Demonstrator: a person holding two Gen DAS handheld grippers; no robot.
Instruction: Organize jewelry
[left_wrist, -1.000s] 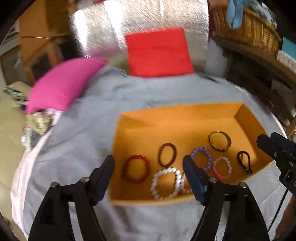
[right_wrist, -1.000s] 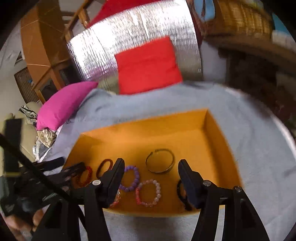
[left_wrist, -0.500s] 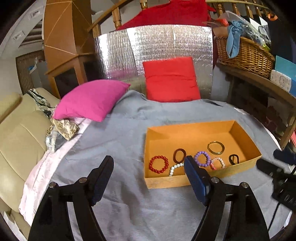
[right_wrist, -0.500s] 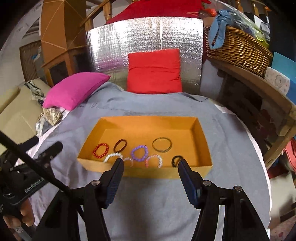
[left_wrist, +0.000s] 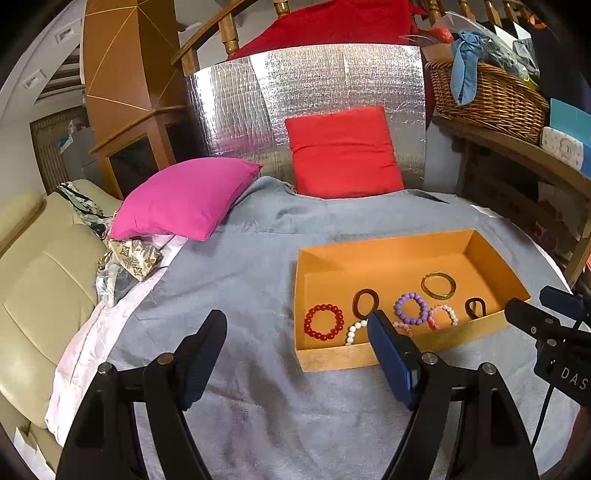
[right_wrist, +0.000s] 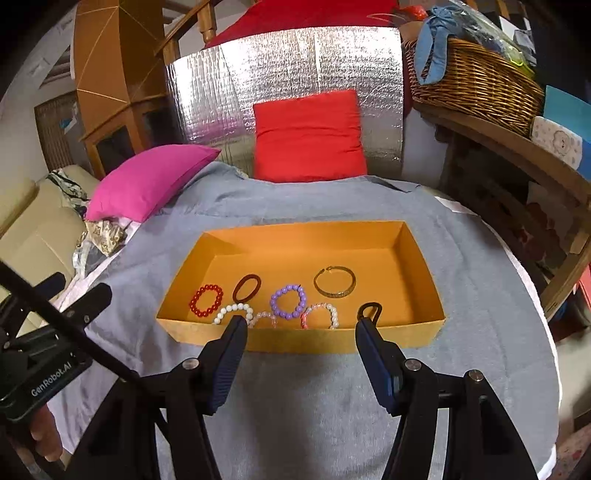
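An orange box sits on the grey cloth and holds several bracelets: red beads, a dark brown band, purple beads, a gold bangle, white beads, pink-white beads and a black loop. My left gripper is open and empty, in front and left of the box. My right gripper is open and empty, just before the box's front wall.
The grey cloth covers a round table. A pink pillow and a red pillow lie at the back before a silver foil panel. A wicker basket stands on a shelf at right. A beige sofa is at left.
Both grippers have pulled back and up from the box, so it looks smaller and farther. Both stay open and empty. The bracelets have not moved.
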